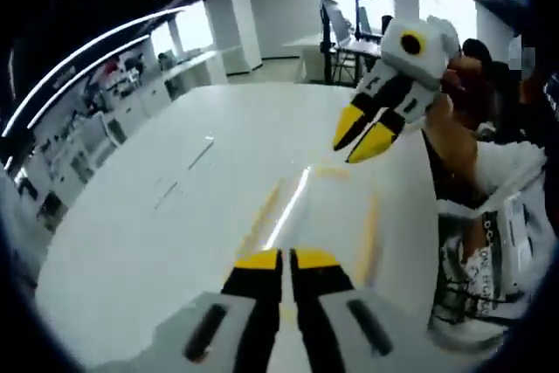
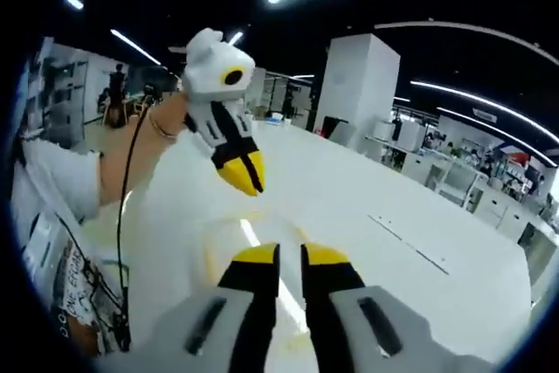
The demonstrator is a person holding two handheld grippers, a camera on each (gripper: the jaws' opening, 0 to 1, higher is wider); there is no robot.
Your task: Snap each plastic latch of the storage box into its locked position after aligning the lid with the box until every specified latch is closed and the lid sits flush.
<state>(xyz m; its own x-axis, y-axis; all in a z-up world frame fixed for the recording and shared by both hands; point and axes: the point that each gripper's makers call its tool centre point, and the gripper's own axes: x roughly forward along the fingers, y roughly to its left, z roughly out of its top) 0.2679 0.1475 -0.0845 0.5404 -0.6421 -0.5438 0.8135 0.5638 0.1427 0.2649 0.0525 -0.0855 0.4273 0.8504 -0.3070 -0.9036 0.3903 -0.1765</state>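
Both grippers hover over a bare white table (image 1: 175, 216). In the left gripper view, my left gripper (image 1: 286, 259) rises from the bottom, its yellow-tipped jaws together with nothing between them. My right gripper (image 1: 365, 134) hangs at the upper right above the table, held by a hand (image 1: 463, 85), tips pointing down-left and closed on nothing. The right gripper view has my right gripper (image 2: 290, 256) at the bottom, jaws nearly touching. Opposite it, my left gripper (image 2: 243, 172) is held up at the upper left by an arm (image 2: 131, 150), tips pressed together.
The person in a white printed shirt (image 1: 507, 233) stands at the table's near edge. A black cable (image 2: 124, 216) hangs from the arm. A white pillar (image 2: 354, 85), desks and chairs (image 1: 349, 50) stand beyond the table's far side.
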